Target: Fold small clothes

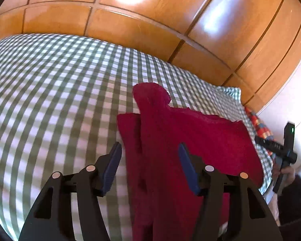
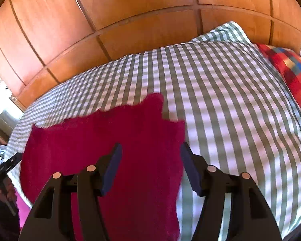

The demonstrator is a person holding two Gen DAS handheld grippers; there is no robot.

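Both claws, left gripper and right gripper, are released over the red garment on the checked bedspread; one fold looks laid, regrasping an edge is needed.

We find one garment, a deep red fleecy piece, lying flat on the green-and-white checked bed cover. It is partly folded: one long flap lies doubled over the body, its rounded end (possibly a sleeve or hood, we cannot tell) pointing toward the bed's far edge. The garment's far hem is ragged in outline.
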